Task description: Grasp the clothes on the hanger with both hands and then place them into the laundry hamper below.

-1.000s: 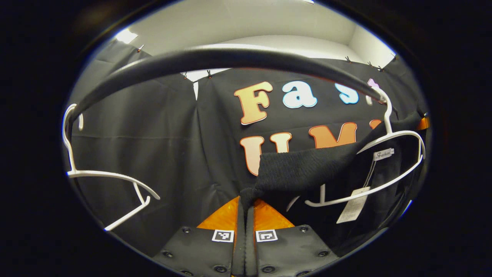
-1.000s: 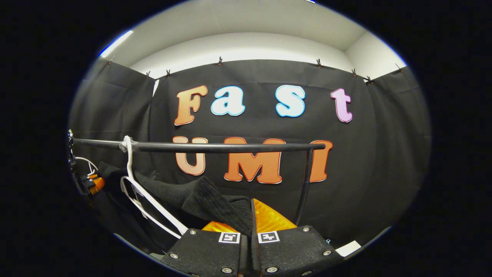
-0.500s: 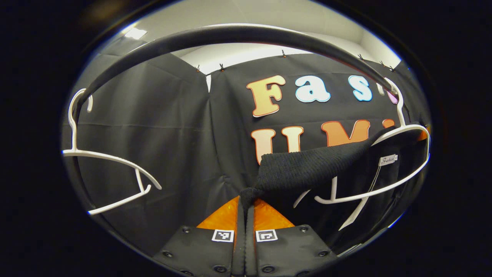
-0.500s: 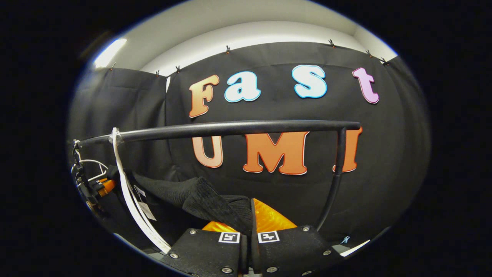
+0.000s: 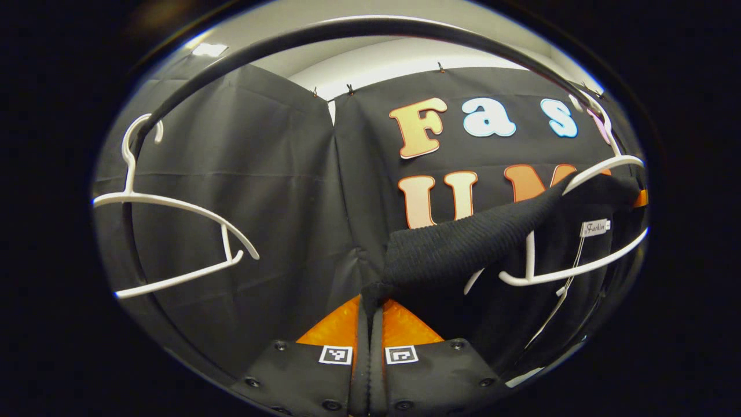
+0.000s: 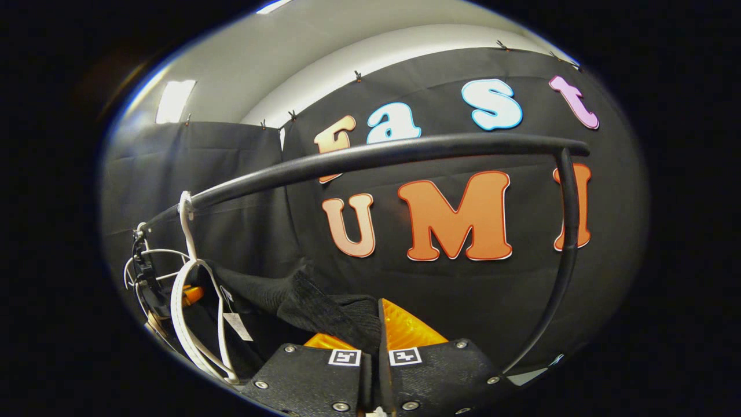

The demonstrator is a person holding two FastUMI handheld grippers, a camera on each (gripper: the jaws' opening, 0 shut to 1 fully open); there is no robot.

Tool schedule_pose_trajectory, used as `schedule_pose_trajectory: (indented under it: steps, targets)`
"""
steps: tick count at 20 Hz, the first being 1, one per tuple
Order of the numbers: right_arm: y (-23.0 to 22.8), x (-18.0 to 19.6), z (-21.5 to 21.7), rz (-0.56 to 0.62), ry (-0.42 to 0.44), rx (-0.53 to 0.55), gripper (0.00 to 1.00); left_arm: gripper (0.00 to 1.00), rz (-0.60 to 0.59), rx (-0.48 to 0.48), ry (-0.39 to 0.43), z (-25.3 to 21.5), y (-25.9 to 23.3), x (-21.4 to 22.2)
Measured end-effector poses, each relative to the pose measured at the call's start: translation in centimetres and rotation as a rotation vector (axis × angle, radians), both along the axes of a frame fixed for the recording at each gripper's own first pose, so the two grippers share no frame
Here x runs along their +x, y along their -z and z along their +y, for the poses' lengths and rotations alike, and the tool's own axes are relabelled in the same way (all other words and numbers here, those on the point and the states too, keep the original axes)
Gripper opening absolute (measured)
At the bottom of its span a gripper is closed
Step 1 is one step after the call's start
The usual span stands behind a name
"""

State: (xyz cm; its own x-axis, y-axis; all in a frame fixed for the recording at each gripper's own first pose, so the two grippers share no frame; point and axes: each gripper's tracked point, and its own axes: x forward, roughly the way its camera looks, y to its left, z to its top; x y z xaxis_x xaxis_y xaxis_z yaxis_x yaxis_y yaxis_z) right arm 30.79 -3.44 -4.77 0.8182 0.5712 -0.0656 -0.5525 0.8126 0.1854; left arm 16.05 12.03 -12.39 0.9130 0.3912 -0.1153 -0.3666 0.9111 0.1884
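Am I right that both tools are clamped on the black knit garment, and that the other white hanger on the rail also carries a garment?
Not quite. In the left gripper view the other white hanger hangs bare on the rail. The rest holds: the left tool is shut on the black knit garment, and the right gripper view shows the right tool shut on it too.

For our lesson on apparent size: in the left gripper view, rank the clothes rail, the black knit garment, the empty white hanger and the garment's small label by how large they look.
1. clothes rail
2. black knit garment
3. empty white hanger
4. label

The rail sits close to the fisheye lens, so its lead is unsure.
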Motion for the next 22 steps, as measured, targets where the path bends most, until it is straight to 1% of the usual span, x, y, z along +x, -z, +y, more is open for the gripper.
schedule_pose_trajectory:
  steps: [2,4,5,6,7,8,10,11,14,15,17,18,19,20,21,22]
  targets:
    - [0.5,-0.3,0.3,0.030,-0.035,0.068,0.04,0.07,0.013,-0.036,0.000,-0.5,1.3,-0.3]
    - [1.0,0.0,0.2,0.037,-0.045,0.095,0.04,0.07,0.006,-0.030,0.009,-1.0,1.6,-1.0]
    - [1.2,0.0,0.2,0.045,-0.055,0.108,0.04,0.05,0.014,-0.020,0.016,-1.1,2.0,-1.2]
    - [1.3,0.0,0.6,0.062,-0.071,0.128,0.04,0.07,0.030,-0.026,0.022,-1.3,2.5,-1.1]
    - [1.3,0.1,0.7,0.079,-0.085,0.148,0.04,0.07,0.039,-0.042,0.024,-1.5,2.9,-1.5]
    - [1.3,0.1,0.5,0.086,-0.090,0.157,0.04,0.07,0.032,-0.044,0.021,-1.4,2.3,-1.6]
    - [1.4,0.1,-0.1,0.081,-0.090,0.145,0.04,0.07,0.003,-0.007,0.001,-0.3,0.2,-1.6]
    - [1.2,0.3,-0.2,0.080,-0.095,0.144,0.04,0.07,-0.011,-0.010,-0.008,-0.1,-0.6,-1.8]
    - [1.2,1.2,0.9,0.102,-0.121,0.175,0.04,0.07,-0.037,-0.078,-0.028,0.2,-1.4,-2.1]
    - [1.5,1.5,1.2,0.111,-0.123,0.192,0.04,0.07,-0.036,-0.064,-0.037,0.5,-1.7,-2.3]
    - [2.5,1.7,1.5,0.119,-0.119,0.218,0.04,0.07,-0.027,0.018,-0.048,0.7,-1.9,-2.3]
    - [3.4,1.9,1.5,0.125,-0.115,0.227,0.04,0.07,-0.025,0.038,-0.050,0.8,-1.6,-2.2]
    - [4.0,2.2,1.7,0.142,-0.115,0.249,0.04,0.05,-0.019,0.033,-0.054,0.8,-1.1,-1.9]
    - [4.6,2.1,2.1,0.164,-0.117,0.280,0.04,0.10,-0.016,0.010,-0.056,1.0,-0.6,-1.8]
    - [5.2,2.0,2.4,0.184,-0.116,0.313,0.04,0.07,-0.019,0.000,-0.058,1.2,-0.7,-2.0]
    - [5.9,1.9,2.5,0.204,-0.114,0.338,0.04,0.07,-0.017,0.004,-0.059,1.6,-0.7,-2.1]
